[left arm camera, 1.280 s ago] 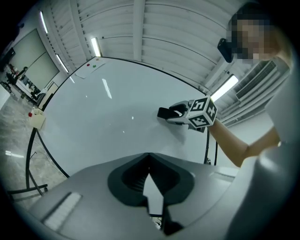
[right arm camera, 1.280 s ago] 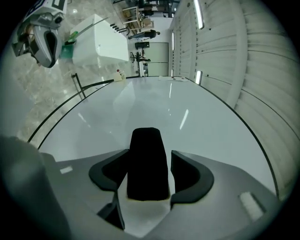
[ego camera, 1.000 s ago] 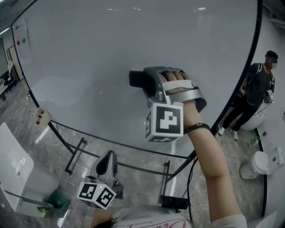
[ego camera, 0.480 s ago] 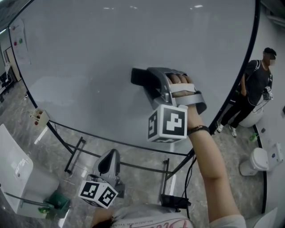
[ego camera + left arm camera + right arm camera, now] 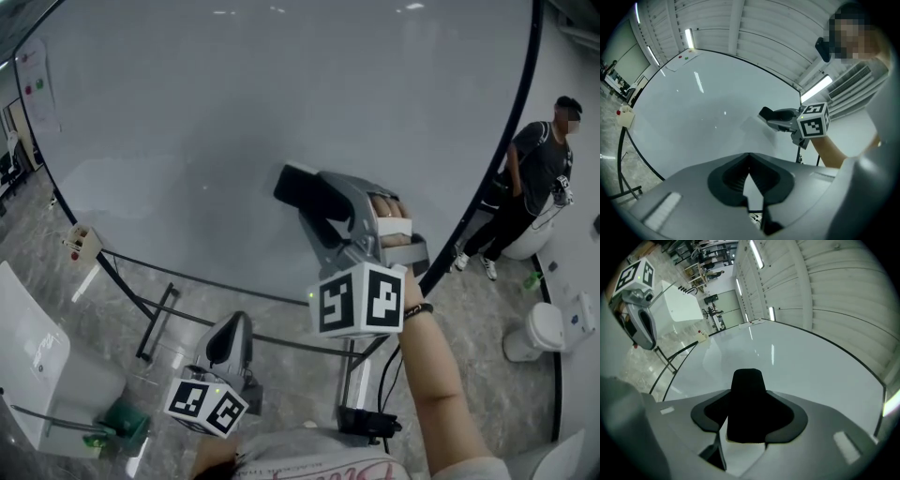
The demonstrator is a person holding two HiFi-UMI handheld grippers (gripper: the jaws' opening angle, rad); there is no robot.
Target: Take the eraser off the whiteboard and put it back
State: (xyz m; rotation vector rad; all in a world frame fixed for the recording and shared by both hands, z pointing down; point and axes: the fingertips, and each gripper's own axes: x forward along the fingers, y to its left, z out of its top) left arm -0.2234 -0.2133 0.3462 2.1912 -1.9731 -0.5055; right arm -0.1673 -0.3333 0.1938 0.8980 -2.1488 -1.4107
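The large whiteboard (image 5: 216, 103) fills the head view. My right gripper (image 5: 321, 208) is shut on the black eraser (image 5: 300, 193), whose far end sits at the board's lower middle; I cannot tell whether it touches. In the right gripper view the eraser (image 5: 746, 401) stands between the jaws in front of the whiteboard (image 5: 797, 366). The left gripper view shows the right gripper (image 5: 783, 120) with the eraser (image 5: 766, 113) from the side. My left gripper (image 5: 225, 345) hangs low below the board, its jaws together with nothing in them.
A person (image 5: 530, 173) stands past the board's right edge. The board's black stand (image 5: 159, 323) runs under it. A white seat (image 5: 37, 361) is at lower left, a white bin (image 5: 536, 336) at right, a black box (image 5: 367, 424) on the floor.
My right hand has dropped down and to the right along the board with the eraser and has rolled, so its marker cube now faces me lower. The left gripper has stayed put.
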